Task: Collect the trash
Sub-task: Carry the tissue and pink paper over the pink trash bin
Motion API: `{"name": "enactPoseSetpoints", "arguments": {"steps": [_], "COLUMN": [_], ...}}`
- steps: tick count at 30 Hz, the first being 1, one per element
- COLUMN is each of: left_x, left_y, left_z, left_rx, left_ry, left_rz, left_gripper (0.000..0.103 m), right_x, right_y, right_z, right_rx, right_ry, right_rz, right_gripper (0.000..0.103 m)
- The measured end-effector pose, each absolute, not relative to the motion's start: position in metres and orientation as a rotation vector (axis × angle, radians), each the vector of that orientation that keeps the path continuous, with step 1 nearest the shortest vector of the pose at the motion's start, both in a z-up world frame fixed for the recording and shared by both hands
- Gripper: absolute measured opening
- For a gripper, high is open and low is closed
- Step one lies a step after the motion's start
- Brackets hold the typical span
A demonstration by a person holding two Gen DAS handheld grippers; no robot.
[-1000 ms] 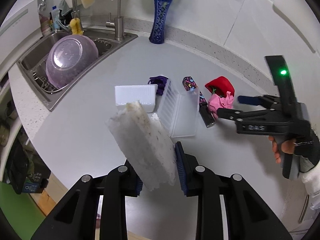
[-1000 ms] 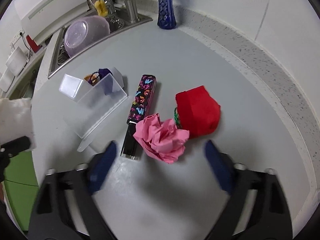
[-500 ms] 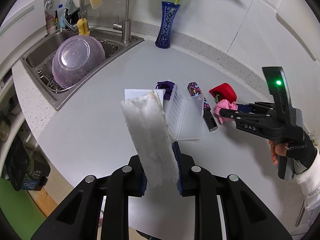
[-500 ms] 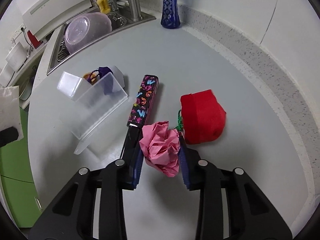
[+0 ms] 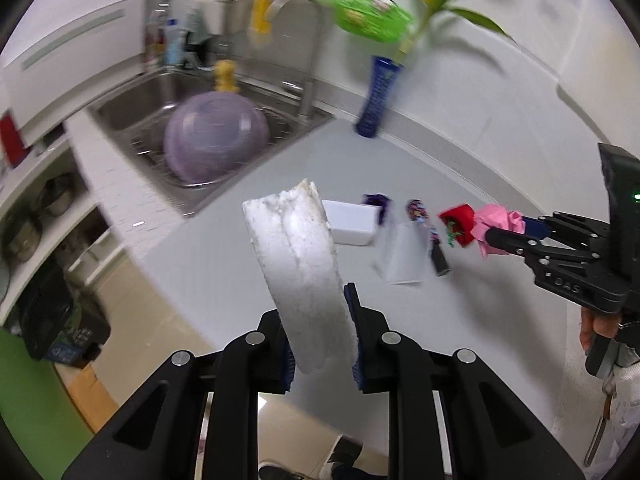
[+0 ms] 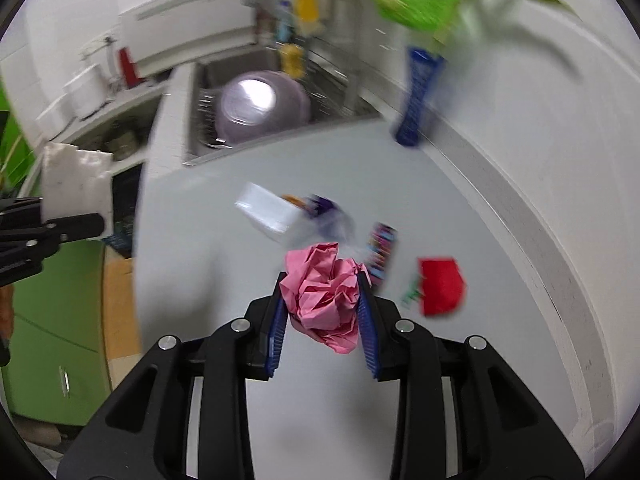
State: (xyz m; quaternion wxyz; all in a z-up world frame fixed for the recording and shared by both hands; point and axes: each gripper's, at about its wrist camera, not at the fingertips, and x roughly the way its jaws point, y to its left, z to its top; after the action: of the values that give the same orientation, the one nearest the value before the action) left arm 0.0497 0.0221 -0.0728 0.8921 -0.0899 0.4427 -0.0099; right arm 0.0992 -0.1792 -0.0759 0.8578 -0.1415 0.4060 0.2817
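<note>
Only legible text: "DAS" in pale letters on the black body of the right gripper (image 5: pixel 506 228), far right of the left wrist view. Print on the green packet (image 5: pixel 370 14) up top too blurred to read.

Bright, even indoor light fills both fisheye views, edges bowed and vignetted black. Motion blur smears the vase (image 6: pixel 416 100) and faucet (image 5: pixel 308 52). Glare spots the purple bowl (image 6: pixel 256 108).
</note>
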Motion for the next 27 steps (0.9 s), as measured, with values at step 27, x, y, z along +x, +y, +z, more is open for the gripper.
{"name": "enactPoseSetpoints", "arguments": {"steps": [27], "left_x": [-0.223], "left_y": [0.235], "left_z": [-0.098], "left_rx": [-0.443], "left_ry": [0.884], "left_rz": [0.522], "left_gripper": [0.021], "right_x": [-0.109], "right_y": [0.149], "right_z": [-0.089], "right_rx": [-0.541], "right_ry": [0.784], "right_rz": [1.263], "right_gripper": [0.032]}}
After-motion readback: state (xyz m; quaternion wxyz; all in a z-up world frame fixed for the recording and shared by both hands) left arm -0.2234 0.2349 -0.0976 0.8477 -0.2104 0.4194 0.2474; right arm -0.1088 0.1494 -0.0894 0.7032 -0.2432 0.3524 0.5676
